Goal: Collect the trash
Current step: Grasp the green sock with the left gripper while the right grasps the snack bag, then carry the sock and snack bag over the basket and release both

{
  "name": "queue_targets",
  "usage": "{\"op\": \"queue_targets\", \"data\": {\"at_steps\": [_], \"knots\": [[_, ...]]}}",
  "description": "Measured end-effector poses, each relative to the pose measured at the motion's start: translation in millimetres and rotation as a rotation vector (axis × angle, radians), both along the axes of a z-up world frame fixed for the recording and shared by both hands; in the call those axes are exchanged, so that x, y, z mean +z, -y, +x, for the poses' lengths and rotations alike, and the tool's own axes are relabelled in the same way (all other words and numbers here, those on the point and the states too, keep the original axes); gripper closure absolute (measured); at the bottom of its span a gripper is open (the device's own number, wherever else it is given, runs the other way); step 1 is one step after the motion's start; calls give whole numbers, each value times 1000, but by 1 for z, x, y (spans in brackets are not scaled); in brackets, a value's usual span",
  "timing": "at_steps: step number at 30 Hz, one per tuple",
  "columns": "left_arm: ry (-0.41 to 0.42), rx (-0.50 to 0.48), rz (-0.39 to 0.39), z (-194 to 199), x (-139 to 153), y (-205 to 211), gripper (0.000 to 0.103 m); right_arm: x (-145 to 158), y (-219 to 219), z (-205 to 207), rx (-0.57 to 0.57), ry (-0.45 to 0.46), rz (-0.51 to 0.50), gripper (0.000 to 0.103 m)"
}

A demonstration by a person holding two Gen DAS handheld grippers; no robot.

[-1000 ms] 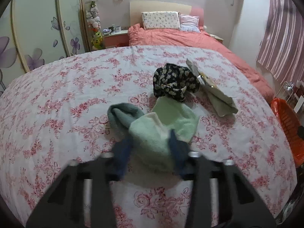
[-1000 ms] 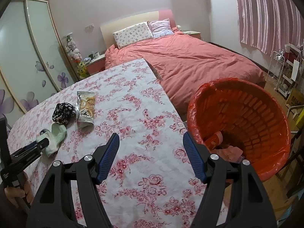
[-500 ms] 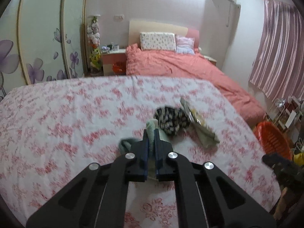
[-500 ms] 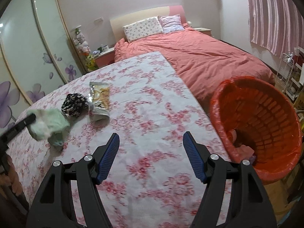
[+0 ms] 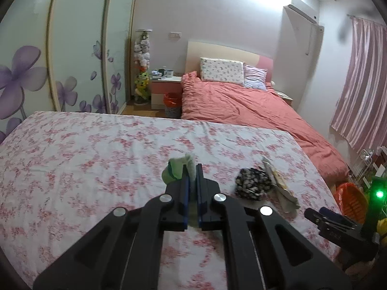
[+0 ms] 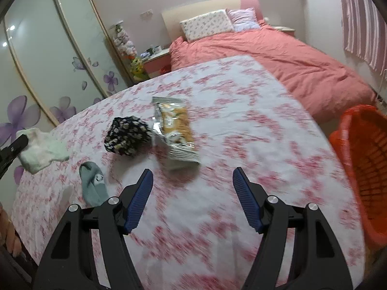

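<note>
Left wrist view showed the left gripper [image 5: 192,172] pinched tight on a pale green sock [image 5: 180,171], held up above the floral bedspread [image 5: 84,149]; right gripper [image 6: 193,181] hung with jaws wide apart and empty over that bedspread; snack wrapper [image 6: 175,130] lay touching a black floral cloth [image 6: 127,139]; grey sock [image 6: 93,186] lay near; orange basket [image 6: 362,159] stood off the bed's right edge.

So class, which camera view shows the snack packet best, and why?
The right wrist view: the snack packet lies flat on the floral cloth, its printed face fully visible beside the black floral bundle. The left wrist view catches it only edge-on, partly behind that bundle.
</note>
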State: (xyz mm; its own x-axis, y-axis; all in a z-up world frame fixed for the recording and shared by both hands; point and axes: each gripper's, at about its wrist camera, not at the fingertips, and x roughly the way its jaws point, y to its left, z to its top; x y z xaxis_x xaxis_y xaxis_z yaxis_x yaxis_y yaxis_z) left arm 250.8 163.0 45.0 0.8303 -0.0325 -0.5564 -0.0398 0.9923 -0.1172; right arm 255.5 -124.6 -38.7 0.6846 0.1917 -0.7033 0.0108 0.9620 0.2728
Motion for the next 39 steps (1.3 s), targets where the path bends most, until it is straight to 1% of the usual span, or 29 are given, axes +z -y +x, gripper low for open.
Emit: {"op": "queue_targets", "data": {"at_steps": [4, 7, 9, 14, 15, 18, 20, 25, 34, 39], "knots": [[-4, 24, -6, 4, 0, -15, 97, -3, -18, 19, 9, -11, -34, 38], [-10, 33, -9, 5, -2, -22, 97, -6, -23, 29, 1, -19, -58, 41], [-14, 35, -12, 5, -4, -25, 97, -11, -23, 36, -9, -41, -74, 48], [-21, 34, -17, 7, -7, -27, 97, -16, -13, 34, -34, -71, -58, 73], [-21, 31, -18, 7, -8, -26, 97, -16, -11, 32, -39, -69, -55, 75], [-21, 22, -20, 7, -7, -22, 97, -13, -6, 24, -49, -55, -60, 84], [-20, 13, -20, 6, -6, -18, 97, -11, -3, 21, -50, -52, -53, 93], [-10, -10, -20, 2, 0, -6, 97, 2, 7, 9, -64, -19, -38, 95], [19, -70, -17, -11, 15, 24, 97, 31, 26, -17, -76, 59, -9, 95], [31, -105, -21, -18, 23, 43, 97, 41, 35, -33, -67, 85, -3, 95]]}}
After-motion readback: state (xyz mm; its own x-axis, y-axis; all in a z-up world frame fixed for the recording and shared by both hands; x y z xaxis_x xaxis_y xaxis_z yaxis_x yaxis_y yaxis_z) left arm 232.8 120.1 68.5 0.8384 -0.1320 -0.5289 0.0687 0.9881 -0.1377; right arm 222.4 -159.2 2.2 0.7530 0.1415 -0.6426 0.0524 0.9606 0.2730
